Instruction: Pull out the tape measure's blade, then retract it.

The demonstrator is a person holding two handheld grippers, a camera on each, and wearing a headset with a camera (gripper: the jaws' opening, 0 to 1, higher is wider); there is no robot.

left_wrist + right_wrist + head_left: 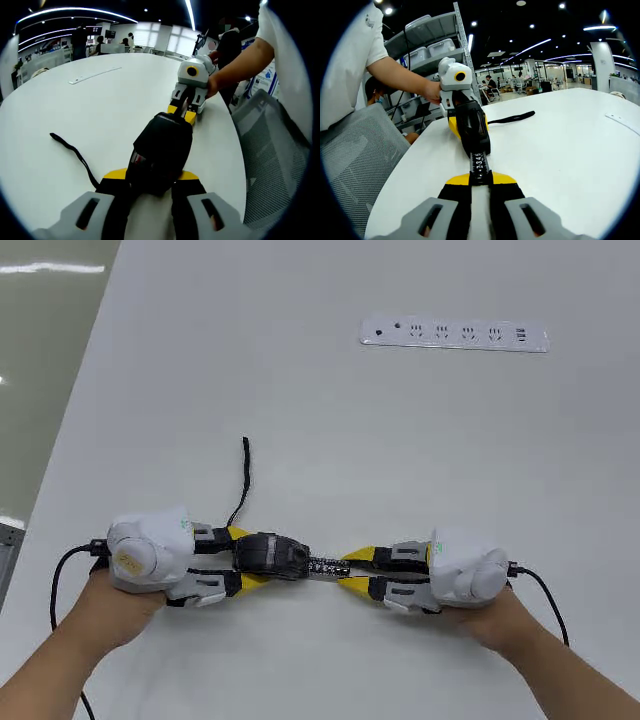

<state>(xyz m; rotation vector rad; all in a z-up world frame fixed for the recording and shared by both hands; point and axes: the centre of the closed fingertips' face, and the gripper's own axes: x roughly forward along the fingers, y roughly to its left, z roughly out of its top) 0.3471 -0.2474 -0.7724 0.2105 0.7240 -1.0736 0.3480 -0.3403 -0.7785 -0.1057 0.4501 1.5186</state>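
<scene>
Left gripper [245,557]: closed around the black case, near the table's front edge.
Tape measure [271,554]: black case held low over the table [400,440]; its wrist strap [243,478] is laid out behind.
Blade [327,566]: a short numbered length is drawn out rightwards.
Right gripper [353,570]: clamped on the blade's end.
Open room: bare tabletop is seen ahead, up to the power strip [455,333].

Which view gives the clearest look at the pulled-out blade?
The right gripper view: the blade runs from the black case straight to the right gripper, numbers legible. The head view shows it as a short dark strip between the grippers; in the left gripper view the case covers it.
</scene>
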